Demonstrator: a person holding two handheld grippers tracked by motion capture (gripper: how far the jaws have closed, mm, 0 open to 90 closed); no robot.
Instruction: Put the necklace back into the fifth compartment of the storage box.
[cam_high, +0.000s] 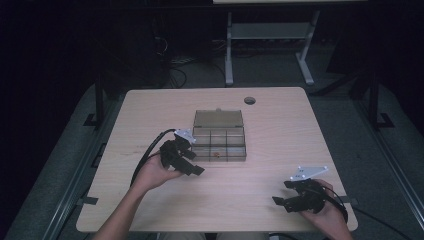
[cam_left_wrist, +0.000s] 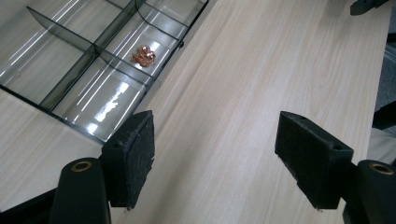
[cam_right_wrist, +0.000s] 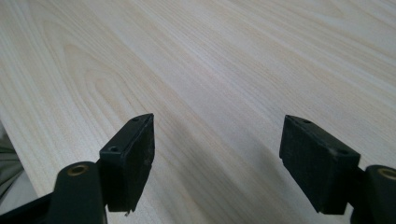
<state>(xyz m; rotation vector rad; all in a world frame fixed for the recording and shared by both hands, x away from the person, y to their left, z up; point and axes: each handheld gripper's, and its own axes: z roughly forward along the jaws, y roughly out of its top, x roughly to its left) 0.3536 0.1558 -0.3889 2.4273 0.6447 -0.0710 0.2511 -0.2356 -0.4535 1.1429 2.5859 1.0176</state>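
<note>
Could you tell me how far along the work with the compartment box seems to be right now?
Done: the clear compartment box stands open, its lid up, and small copper pieces lie in one compartment. In hand: nothing; the left gripper hovers open beside the box, the right gripper open over bare table. Left: probably closing the lid.

A pale wooden table (cam_high: 260, 200) carries a clear compartment box (cam_high: 219, 145) with its lid open

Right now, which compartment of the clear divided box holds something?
The middle compartment of the box's near row: it holds small copper-coloured pieces; the others look empty.
</note>
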